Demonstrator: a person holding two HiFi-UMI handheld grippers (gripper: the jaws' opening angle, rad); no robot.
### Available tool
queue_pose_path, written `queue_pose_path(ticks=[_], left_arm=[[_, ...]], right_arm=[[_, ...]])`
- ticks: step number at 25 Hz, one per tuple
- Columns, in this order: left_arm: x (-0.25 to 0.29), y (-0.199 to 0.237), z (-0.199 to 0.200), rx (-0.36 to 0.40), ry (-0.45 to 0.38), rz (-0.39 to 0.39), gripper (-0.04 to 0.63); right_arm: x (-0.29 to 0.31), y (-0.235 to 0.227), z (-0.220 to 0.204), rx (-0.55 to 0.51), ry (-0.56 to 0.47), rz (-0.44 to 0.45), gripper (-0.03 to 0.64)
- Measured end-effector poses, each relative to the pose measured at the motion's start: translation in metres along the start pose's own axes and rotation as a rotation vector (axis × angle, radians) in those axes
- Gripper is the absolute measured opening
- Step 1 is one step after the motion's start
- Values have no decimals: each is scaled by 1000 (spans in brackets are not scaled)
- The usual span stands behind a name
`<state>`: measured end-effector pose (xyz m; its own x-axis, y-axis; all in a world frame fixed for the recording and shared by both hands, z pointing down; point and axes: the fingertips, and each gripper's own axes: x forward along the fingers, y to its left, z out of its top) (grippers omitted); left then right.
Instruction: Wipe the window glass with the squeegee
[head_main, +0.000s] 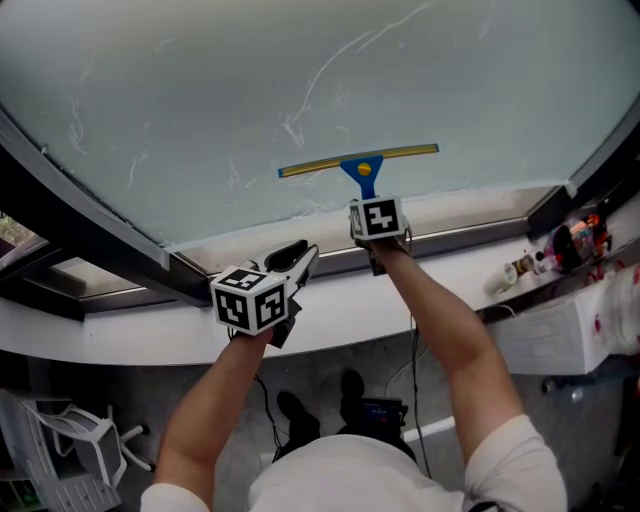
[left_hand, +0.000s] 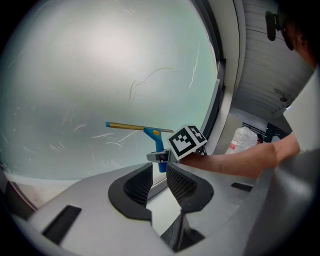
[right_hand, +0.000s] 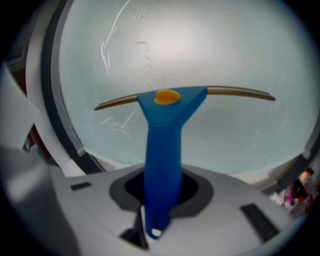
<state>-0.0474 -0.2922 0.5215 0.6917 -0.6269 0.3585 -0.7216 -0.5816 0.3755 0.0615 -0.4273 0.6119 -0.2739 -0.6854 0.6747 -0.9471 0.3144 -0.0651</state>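
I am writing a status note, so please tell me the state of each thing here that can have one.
squeegee, held by its blue handle, blade level at the lower part of the glass
window glass, streaked with white marks
right gripper, shut on the squeegee handle
left gripper, open, nothing between its jaws

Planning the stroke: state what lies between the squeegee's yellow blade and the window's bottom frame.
In the head view, only pale streaked window glass, crossed by the squeegee's blue plastic handle.
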Motion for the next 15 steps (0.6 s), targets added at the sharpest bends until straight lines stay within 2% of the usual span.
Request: queue_pose_path(ticks=[9, 15], left_arm=[[13, 8, -20, -32, 23, 1, 107], [21, 12, -33, -51, 41, 1, 107]], right_arm=[[21, -2, -27, -19, 25, -5, 104], [38, 8, -47, 8, 48, 48, 104]])
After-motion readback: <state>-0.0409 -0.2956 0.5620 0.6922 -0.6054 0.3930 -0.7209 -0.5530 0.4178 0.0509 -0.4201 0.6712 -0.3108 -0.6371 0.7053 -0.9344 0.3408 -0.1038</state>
